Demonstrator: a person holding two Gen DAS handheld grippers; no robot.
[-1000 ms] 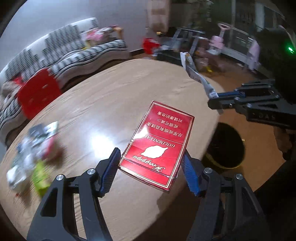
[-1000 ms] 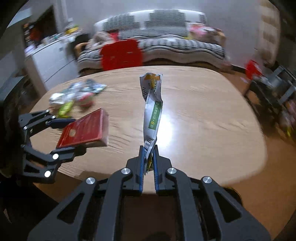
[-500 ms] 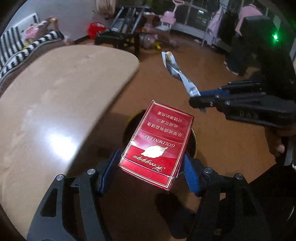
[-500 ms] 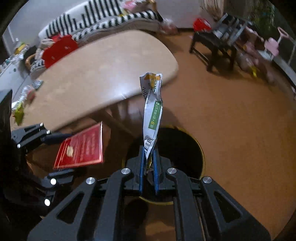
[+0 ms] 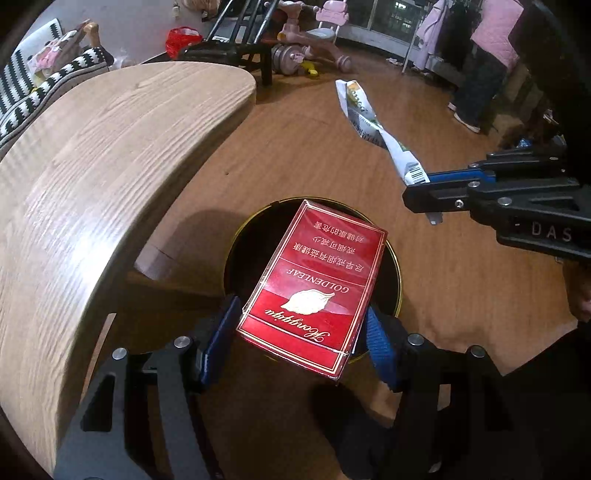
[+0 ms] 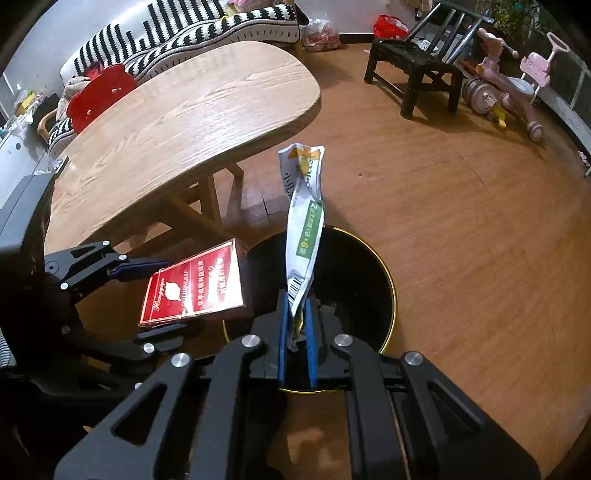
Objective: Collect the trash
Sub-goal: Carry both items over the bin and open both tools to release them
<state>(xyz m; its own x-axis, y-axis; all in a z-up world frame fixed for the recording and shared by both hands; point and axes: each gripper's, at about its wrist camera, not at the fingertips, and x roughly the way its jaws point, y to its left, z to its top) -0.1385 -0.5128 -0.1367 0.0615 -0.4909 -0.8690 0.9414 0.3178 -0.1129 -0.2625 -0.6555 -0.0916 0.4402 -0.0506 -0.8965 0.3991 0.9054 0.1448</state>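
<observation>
My left gripper (image 5: 301, 334) is shut on a red cigarette box (image 5: 314, 288) and holds it flat above the black trash bin (image 5: 243, 236) on the floor. The box also shows in the right wrist view (image 6: 195, 284), over the bin's left rim. My right gripper (image 6: 295, 321) is shut on a crumpled white and green wrapper (image 6: 304, 206) that stands up from its jaws above the bin (image 6: 365, 284). In the left wrist view the right gripper (image 5: 424, 188) holds the wrapper (image 5: 373, 129) to the right of the box.
The wooden table (image 6: 177, 122) stands to the left of the bin, with its legs close by. A black chair (image 6: 413, 74), pink toy vehicles (image 6: 517, 81) and a striped sofa (image 6: 184, 29) stand farther off on the wooden floor.
Both grippers have swung away from the table top to over the floor bin, each still holding its item. The bin has come closer beneath them.
</observation>
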